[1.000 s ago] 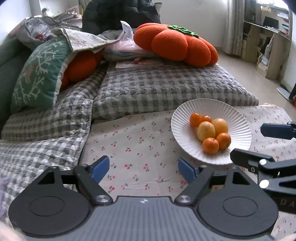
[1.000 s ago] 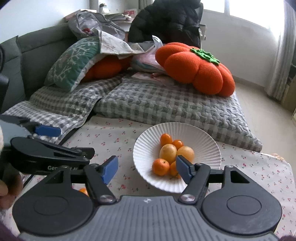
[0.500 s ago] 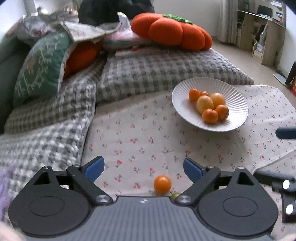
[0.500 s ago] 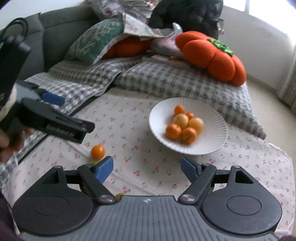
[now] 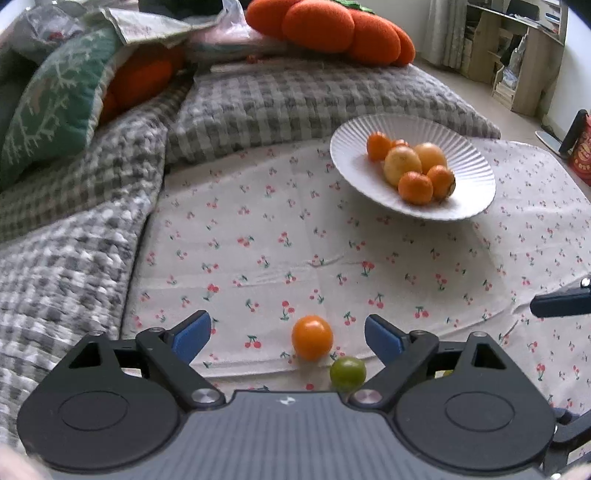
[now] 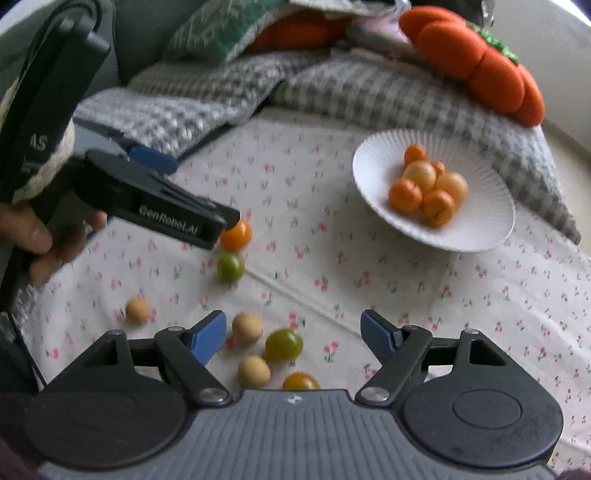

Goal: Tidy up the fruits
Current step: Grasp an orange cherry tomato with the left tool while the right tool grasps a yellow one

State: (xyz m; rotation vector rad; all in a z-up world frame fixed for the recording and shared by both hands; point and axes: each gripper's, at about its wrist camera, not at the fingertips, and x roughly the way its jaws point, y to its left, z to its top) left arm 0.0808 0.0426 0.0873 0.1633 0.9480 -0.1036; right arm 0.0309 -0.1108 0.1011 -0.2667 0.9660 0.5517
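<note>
An orange tomato [image 5: 312, 337] lies on the cherry-print cloth [image 5: 295, 236], well short of the white ribbed plate [image 5: 469, 199] and on its near-left side. A green tomato [image 5: 347, 373] sits just beside it, a little farther from the plate. The left gripper [image 5: 286, 334] hangs over the cloth with its blue fingers spread wide, the orange tomato between them but untouched.

The plate holds a heap of small oranges and yellowish fruits [image 5: 410, 168] touching one another.

Farther from the plate than that pair, more loose fruit is scattered on the cloth: a second green tomato [image 6: 283, 345], three tan round fruits [image 6: 247, 328], and an orange one [image 6: 301, 382] half hidden by the gripper body. The right gripper [image 6: 293, 338] is held above this group, fingers wide apart, gripping nothing.

Beyond the plate lie a grey checked blanket [image 5: 295, 92] and a pumpkin-shaped orange cushion [image 5: 332, 29].
</note>
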